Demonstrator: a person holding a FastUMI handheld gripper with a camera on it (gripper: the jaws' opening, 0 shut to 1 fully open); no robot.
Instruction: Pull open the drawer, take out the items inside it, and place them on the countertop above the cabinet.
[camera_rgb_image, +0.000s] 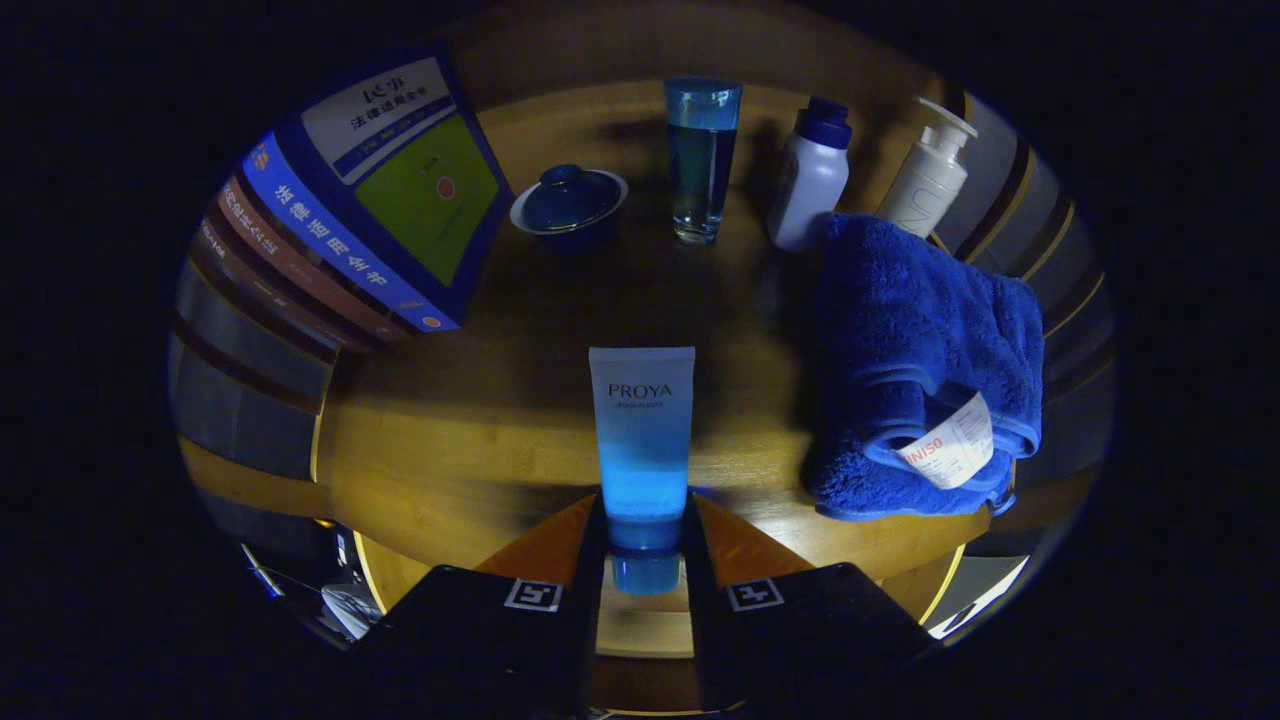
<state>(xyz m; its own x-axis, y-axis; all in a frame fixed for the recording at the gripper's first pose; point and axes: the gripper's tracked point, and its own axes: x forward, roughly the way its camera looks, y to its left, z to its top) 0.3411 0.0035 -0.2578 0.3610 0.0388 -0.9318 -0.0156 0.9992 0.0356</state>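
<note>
Gripper (645, 560) is pinching the blue tube (642, 450) above the wooden countertop (470, 440) — placing step; next it's needing a gentle set-down, then jaws opening.

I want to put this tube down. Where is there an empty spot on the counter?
The gripper is shut on the blue tube. Bare countertop lies left of the tube, below the books; another patch sits between tube and lidded cup. It is crowded by the blue towel, glass and bottles.
</note>
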